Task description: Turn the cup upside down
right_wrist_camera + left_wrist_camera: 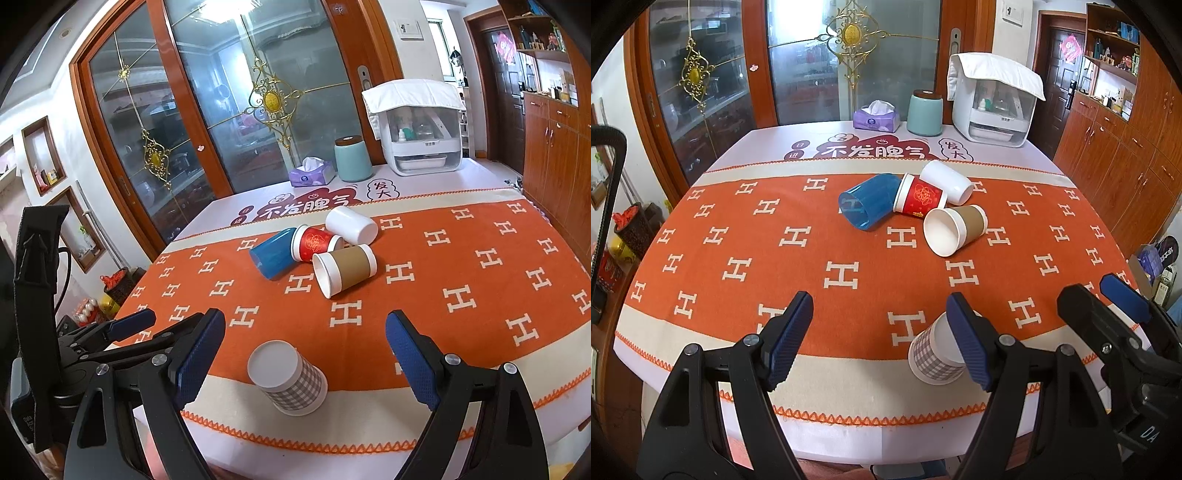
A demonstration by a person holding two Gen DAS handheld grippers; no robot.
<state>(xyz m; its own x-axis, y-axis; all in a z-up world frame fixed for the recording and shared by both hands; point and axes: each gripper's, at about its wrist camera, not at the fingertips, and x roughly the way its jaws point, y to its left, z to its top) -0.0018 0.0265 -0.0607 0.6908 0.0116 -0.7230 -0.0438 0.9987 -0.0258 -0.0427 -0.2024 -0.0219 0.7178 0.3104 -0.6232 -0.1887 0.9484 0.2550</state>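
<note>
A grey-checked paper cup [290, 378] stands upside down, rim on the cloth, near the table's front edge; in the left wrist view [932, 354] my left gripper's right finger partly hides it. Farther back, several cups lie on their sides in a cluster: a blue plastic cup [868, 201], a red paper cup [919, 195], a white cup [947, 182] and a brown-sleeved paper cup [955, 229]. My left gripper [881, 339] is open and empty, left of the checked cup. My right gripper [304, 363] is open, its fingers wide on either side of the checked cup without touching it.
An orange cloth with white H marks [775, 240] covers the table. At the far edge stand a purple tissue box [876, 118], a teal canister [924, 113] and a white appliance under a towel [993, 99]. Glass sliding doors are behind; wooden cabinets stand at right.
</note>
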